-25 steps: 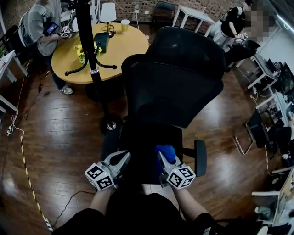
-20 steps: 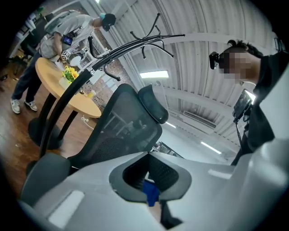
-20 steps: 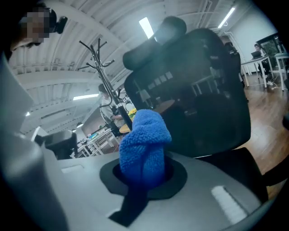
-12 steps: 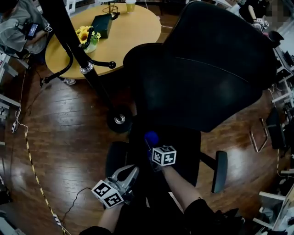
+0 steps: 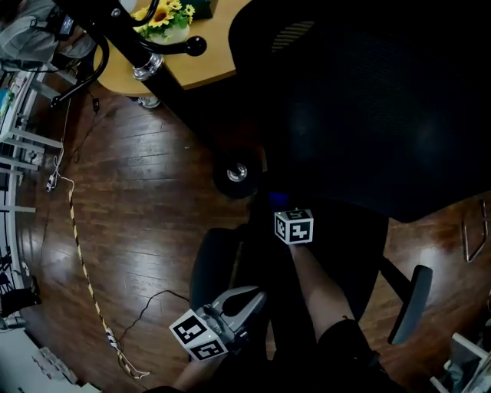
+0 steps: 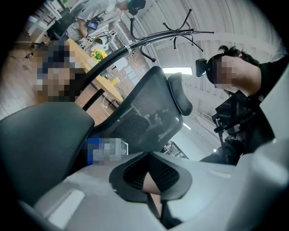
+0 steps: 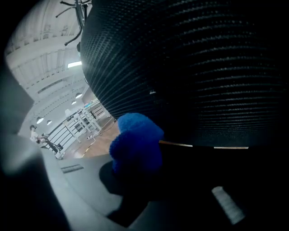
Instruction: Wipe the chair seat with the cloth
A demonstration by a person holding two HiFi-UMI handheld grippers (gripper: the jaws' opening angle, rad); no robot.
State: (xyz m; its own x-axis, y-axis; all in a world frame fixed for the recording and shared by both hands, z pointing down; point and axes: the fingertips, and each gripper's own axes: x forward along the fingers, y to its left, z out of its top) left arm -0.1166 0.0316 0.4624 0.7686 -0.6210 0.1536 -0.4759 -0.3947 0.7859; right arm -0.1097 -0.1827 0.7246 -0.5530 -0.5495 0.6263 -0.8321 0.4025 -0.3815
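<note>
The black office chair fills the head view, its mesh backrest (image 5: 368,100) above the dark seat (image 5: 349,242). My right gripper (image 5: 281,207) reaches over the seat's rear left part, near the foot of the backrest, and is shut on the blue cloth (image 5: 278,199). The right gripper view shows that fluffy cloth (image 7: 135,140) bunched between the jaws, close to the backrest mesh (image 7: 194,67). My left gripper (image 5: 249,301) hangs near me beside the left armrest (image 5: 211,265), shut with nothing in it. In its own view it (image 6: 151,189) points up at the backrest (image 6: 149,113).
A round wooden table (image 5: 203,57) with yellow flowers (image 5: 165,17) stands at the top left. The coat stand's black pole (image 5: 165,88) slants to its base (image 5: 236,175) by the chair. A cable (image 5: 84,276) runs over the wood floor. The right armrest (image 5: 406,303) sticks out.
The head view has tipped down and come closer to the chair. My right gripper has carried the blue cloth forward over the seat toward the backrest. The left gripper stays back near me.
</note>
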